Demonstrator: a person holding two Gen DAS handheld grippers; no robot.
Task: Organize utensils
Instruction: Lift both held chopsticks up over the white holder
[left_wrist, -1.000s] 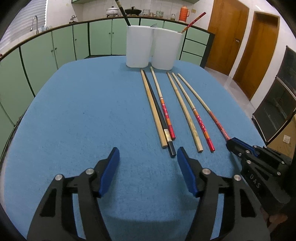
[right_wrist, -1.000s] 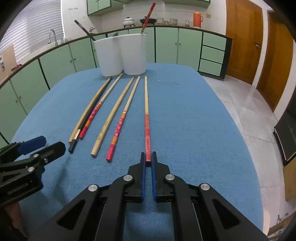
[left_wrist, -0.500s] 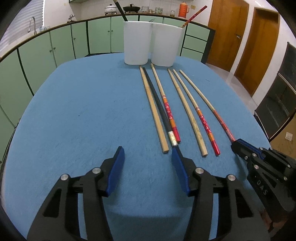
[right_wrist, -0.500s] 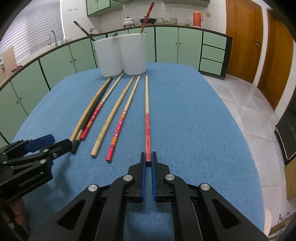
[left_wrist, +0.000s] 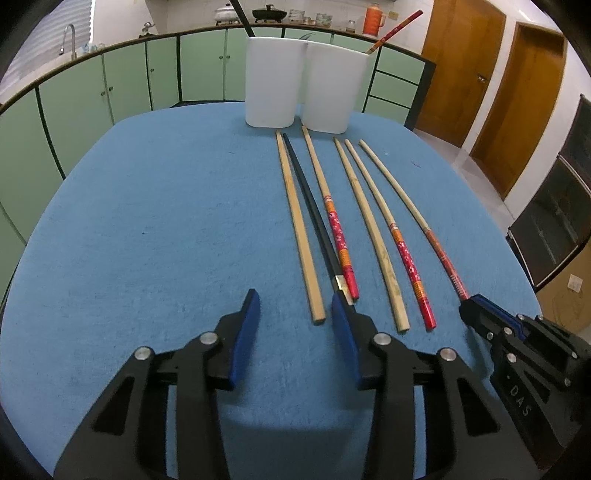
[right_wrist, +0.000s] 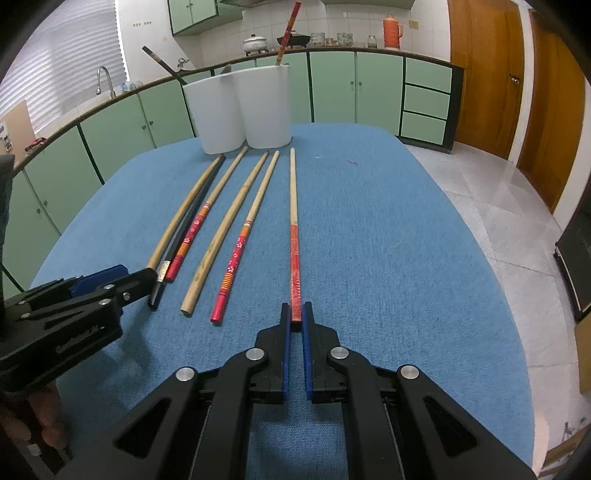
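Now my right gripper (right_wrist: 294, 314) fingers pinch the red-tipped chopstick (right_wrist: 293, 229); left gripper (left_wrist: 295, 306) closing, nothing held, beside the black chopstick (left_wrist: 314, 214).

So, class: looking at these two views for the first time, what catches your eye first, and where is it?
Six chopsticks fan out side by side on the blue table, pointing toward two white holders at its far edge. Nearest the camera, the right gripper is shut on the end of the rightmost red chopstick. The left gripper is closing around the plain wooden chopstick.
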